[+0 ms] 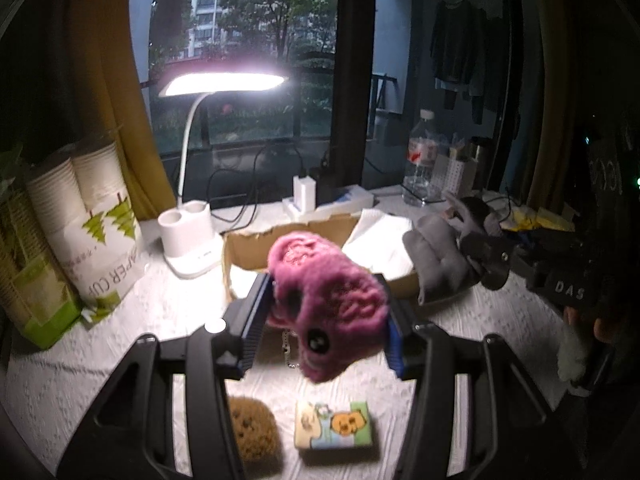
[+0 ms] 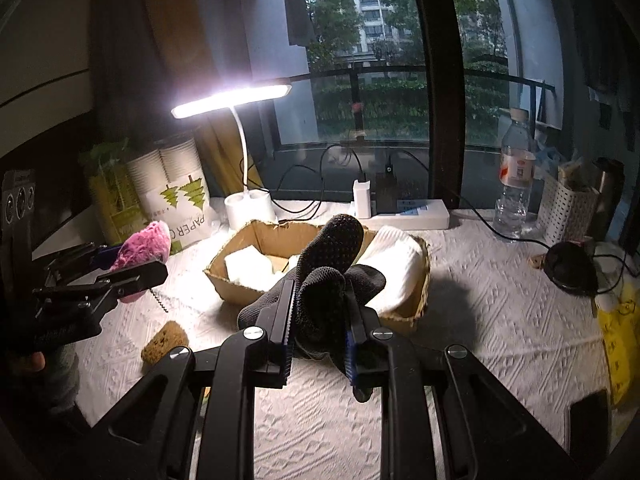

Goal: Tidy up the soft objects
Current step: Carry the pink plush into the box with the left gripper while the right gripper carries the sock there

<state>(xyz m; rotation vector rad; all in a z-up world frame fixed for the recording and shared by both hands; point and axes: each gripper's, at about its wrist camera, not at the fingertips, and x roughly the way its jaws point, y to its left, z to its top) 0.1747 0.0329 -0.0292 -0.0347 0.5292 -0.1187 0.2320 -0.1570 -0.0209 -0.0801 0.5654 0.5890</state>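
Note:
My left gripper (image 1: 326,312) is shut on a pink plush toy (image 1: 326,300) with a black button eye and a bead chain, held above the table in front of the cardboard box (image 1: 288,246). The toy shows in the right wrist view (image 2: 142,242) at the left, in the left gripper (image 2: 120,268). My right gripper (image 2: 318,320) is shut on a black dotted glove (image 2: 328,272), held just in front of the cardboard box (image 2: 248,276), which holds white cloths (image 2: 394,264). In the left wrist view the glove (image 1: 444,256) looks grey, at the right.
A brown sponge (image 1: 252,426) and a cartoon-printed sponge (image 1: 336,426) lie on the white tablecloth below the left gripper. A lit desk lamp (image 2: 248,204), a paper cup pack (image 2: 176,196), a power strip (image 2: 408,212), a water bottle (image 2: 516,176) and a white perforated holder (image 2: 568,208) line the back.

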